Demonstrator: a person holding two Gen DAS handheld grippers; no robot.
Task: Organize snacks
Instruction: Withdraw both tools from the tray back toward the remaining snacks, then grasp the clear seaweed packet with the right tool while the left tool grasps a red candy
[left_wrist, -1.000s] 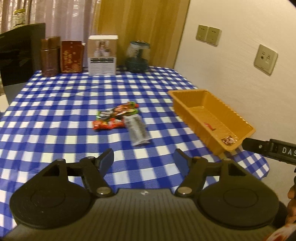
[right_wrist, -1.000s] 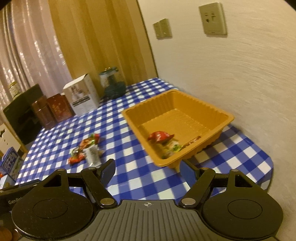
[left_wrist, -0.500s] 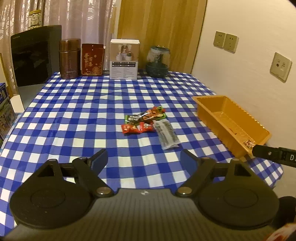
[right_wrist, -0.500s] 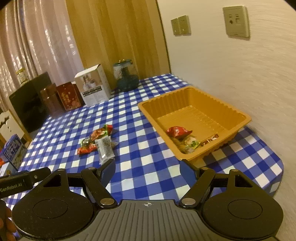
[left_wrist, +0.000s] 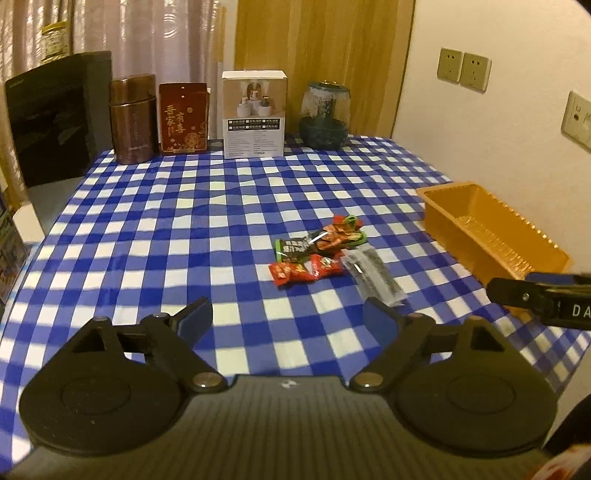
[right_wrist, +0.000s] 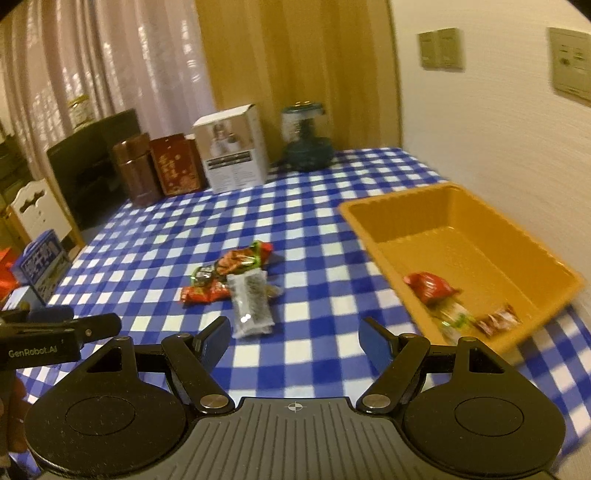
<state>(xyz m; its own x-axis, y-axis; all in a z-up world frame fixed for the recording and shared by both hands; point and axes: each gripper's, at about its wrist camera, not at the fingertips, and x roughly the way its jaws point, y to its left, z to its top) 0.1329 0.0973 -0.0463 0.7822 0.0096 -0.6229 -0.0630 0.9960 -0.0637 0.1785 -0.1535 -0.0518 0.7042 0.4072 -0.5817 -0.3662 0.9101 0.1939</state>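
1. Where the desk (left_wrist: 155, 236) shows, a blue-and-white checked cloth covers it, slightly rippled.
2. Along its far edge stand a brown tin (left_wrist: 132, 119), a red box (left_wrist: 183, 117), a white box (left_wrist: 254, 114) and a glass jar (left_wrist: 324, 110).
3. Behind them hang pale curtains (left_wrist: 147, 37) and a wood panel (left_wrist: 321, 40); the right wall carries sockets (left_wrist: 464, 69).
4. A black cabinet (left_wrist: 55, 118) stands beyond the left corner.
5. Loose snacks (left_wrist: 325, 251) lie clustered mid-desk, a clear packet (right_wrist: 250, 301) nearest.
6. An orange tray (right_wrist: 376, 218) sits by the wall, holding a red packet (right_wrist: 428, 286) and two more.
7. Left gripper (left_wrist: 287, 319) fingers are spread, holding nothing.
8. Right gripper (right_wrist: 293, 340) fingers are likewise spread and bare.
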